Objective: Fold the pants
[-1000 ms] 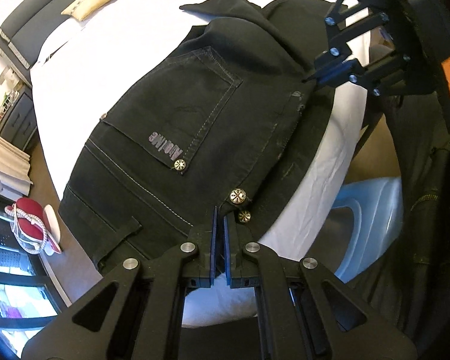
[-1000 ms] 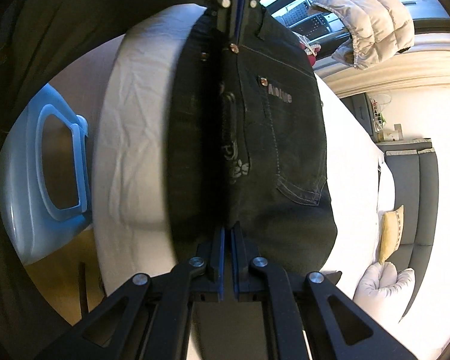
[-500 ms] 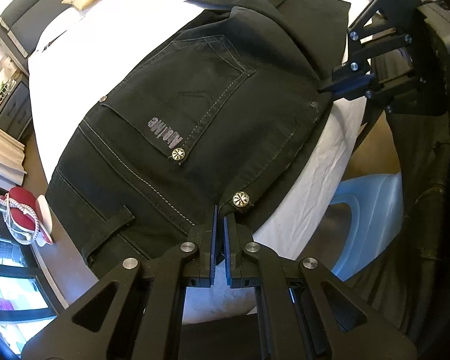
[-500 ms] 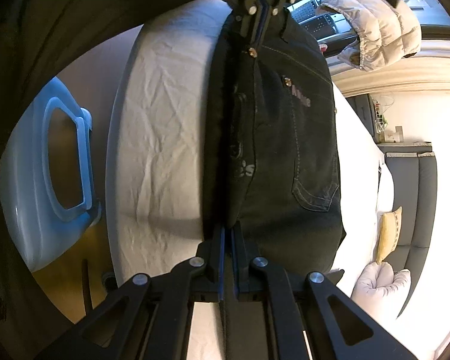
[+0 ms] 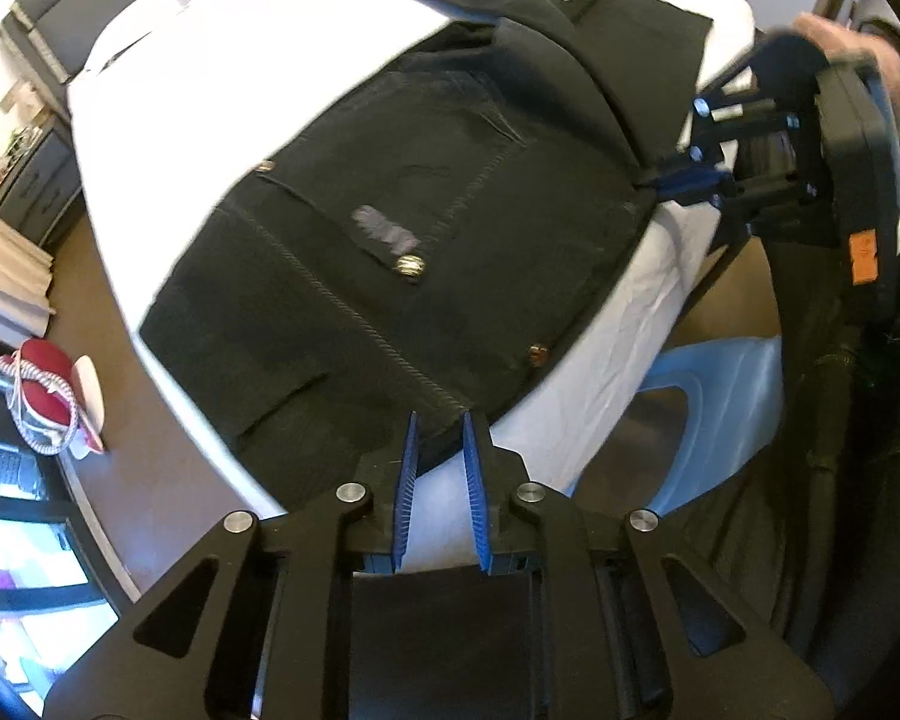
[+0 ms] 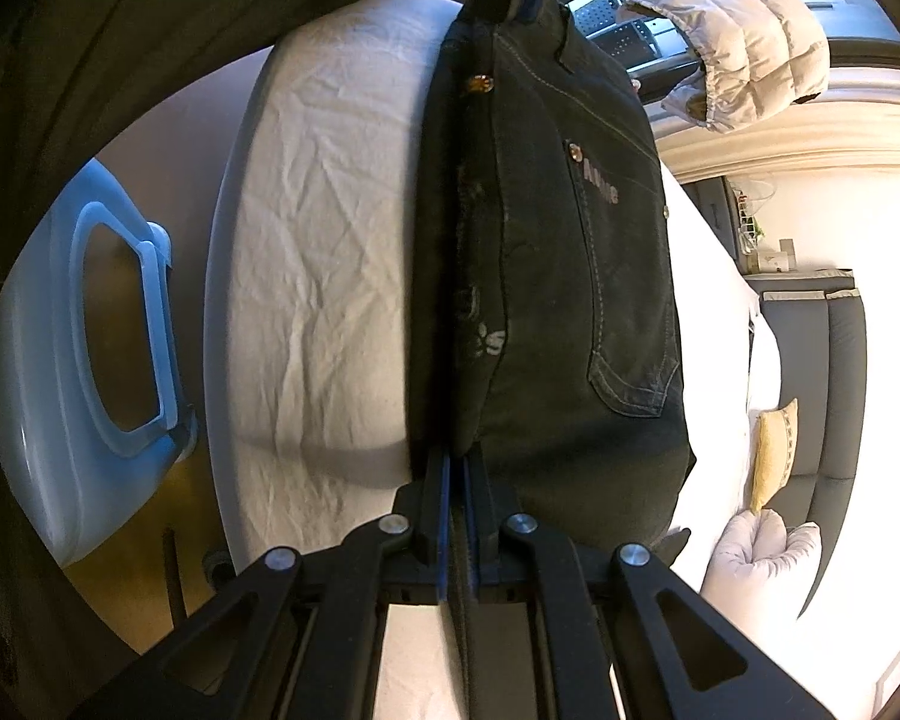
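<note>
A red-and-white sneaker (image 5: pixel 42 402) sits on the brown floor at far left. The black denim pants (image 5: pixel 426 228), folded with a back pocket facing up, lie along the near edge of the white-sheeted bed (image 5: pixel 630 324). The left gripper (image 5: pixel 439 444) has just been opening; its blue pads stand apart, with the waistband corner between them but not pressed. At the pants' far end the right gripper (image 6: pixel 457 468) is pinched tight on the fabric edge. A pale blue plastic laundry basket (image 6: pixel 60 372) stands on the floor beside the bed.
</note>
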{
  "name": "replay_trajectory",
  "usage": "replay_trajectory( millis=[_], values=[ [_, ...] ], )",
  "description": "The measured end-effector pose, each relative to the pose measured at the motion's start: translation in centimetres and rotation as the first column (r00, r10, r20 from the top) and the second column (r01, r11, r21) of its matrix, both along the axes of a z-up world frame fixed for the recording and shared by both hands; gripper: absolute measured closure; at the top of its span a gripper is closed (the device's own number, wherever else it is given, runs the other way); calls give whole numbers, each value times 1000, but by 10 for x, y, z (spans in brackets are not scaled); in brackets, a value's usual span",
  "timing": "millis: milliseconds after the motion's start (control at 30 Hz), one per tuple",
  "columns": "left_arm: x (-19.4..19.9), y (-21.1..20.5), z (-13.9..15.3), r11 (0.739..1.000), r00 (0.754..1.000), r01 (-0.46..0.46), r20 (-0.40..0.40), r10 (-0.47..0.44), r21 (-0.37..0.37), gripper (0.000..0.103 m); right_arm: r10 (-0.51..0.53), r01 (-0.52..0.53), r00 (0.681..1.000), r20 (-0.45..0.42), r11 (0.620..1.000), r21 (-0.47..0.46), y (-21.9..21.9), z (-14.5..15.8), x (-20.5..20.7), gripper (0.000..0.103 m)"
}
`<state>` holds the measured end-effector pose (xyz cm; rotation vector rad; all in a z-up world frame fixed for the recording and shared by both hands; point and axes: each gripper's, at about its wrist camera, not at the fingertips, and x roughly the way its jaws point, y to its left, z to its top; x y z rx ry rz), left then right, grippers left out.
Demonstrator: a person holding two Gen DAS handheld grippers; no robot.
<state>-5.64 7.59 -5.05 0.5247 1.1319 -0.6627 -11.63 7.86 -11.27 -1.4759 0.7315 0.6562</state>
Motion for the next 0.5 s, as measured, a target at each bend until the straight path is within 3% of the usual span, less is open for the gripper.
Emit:
replay_trajectory(
  millis=[133, 267, 400, 500],
  values=[
    [16, -2, 23, 987, 997, -74, 20, 78, -142, 88, -8, 8, 1000, 9, 1000, -1, 2, -3, -4, 95],
    [38, -47, 26, 965, 995, -89, 24, 98, -248, 88, -15, 15, 1000, 20, 1000, -3, 2, -5, -7, 94],
    [53, -87, 4, 963, 996, -91, 0, 94, -253, 88, -26, 26, 999, 29, 1000, 5, 1, -5, -9, 94],
    [59, -101, -36, 974, 989, -135, -89, 120, -184, 88, -38, 37, 998, 41, 999, 17, 0, -7, -11, 94]
  ],
)
